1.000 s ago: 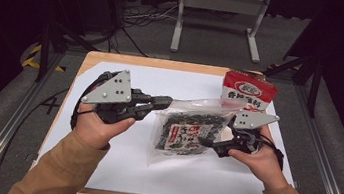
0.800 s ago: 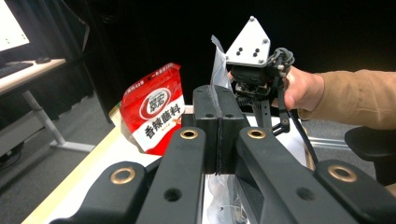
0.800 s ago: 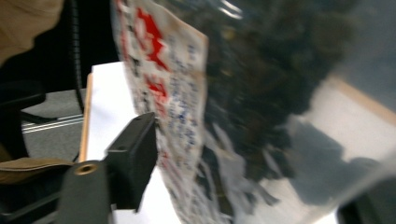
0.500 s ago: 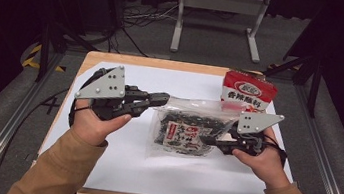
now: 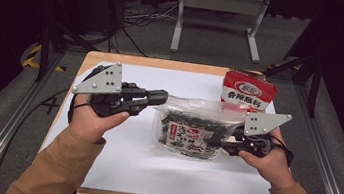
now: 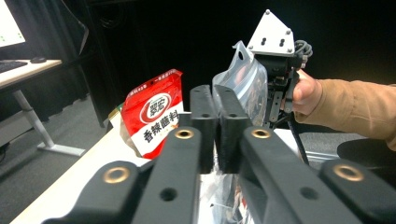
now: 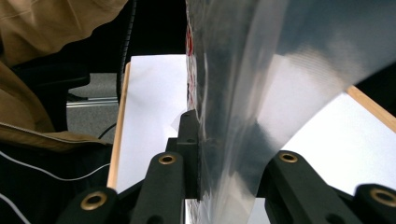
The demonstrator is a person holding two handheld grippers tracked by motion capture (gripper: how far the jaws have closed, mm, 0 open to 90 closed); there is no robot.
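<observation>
Left gripper (image 5: 160,95): jaws clenched together, tips at the upper left corner of the clear bag; whether film is caught between them cannot be told.

Clear bag (image 5: 191,130): holds dark printed packets, at bench (image 5: 116,160) centre, long axis left-right, lifted.

Red pouch (image 5: 248,91): upright behind the bag; the left gripper view shows its front label.

Right gripper (image 5: 214,144): jaws grasping the bag's right edge; the right gripper view shows film pinched between them.
</observation>
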